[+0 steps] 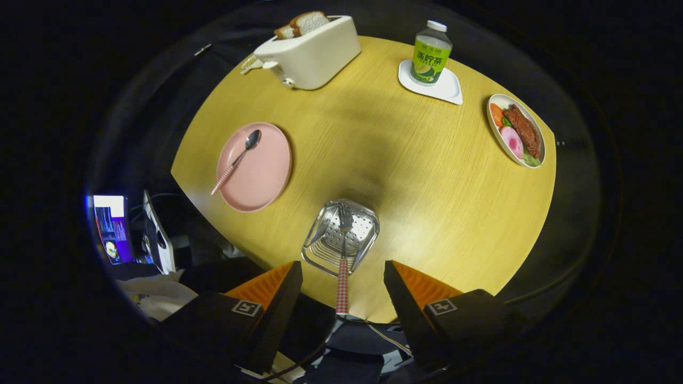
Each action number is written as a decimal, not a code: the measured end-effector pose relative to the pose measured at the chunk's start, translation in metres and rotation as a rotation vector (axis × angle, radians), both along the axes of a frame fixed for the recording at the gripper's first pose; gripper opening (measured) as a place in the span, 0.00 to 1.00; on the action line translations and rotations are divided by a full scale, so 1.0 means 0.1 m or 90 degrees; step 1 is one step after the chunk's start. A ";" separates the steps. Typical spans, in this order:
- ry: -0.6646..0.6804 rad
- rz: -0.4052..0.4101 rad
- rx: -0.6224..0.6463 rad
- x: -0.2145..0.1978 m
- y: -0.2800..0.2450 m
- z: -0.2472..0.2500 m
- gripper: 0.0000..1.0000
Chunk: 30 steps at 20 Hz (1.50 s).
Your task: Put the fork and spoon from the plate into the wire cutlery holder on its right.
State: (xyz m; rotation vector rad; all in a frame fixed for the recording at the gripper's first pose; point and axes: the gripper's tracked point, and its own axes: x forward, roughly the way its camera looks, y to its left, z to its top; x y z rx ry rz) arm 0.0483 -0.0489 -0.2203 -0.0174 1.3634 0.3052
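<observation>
You see a matt wood-grain table (427,213) beyond the fingers, a shiny perforated metal cutlery holder (341,237) just ahead of them, a smooth matt pink plate (261,170), and a glossy metal spoon (237,160).

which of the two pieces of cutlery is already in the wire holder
The fork: it stands in the wire holder between the open gripper fingers. The spoon lies on the pink plate.

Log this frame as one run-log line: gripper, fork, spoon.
gripper: open, above holder | fork: standing in wire cutlery holder, handle between fingers, not gripped | spoon: on pink plate | pending: spoon
</observation>
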 end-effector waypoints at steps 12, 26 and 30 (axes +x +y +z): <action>-0.300 -0.221 0.133 0.14 0.80 0.62 0.99; -0.227 -0.220 0.113 0.47 2.33 -0.44 0.99; -0.181 -0.215 0.087 0.59 2.57 -0.80 1.00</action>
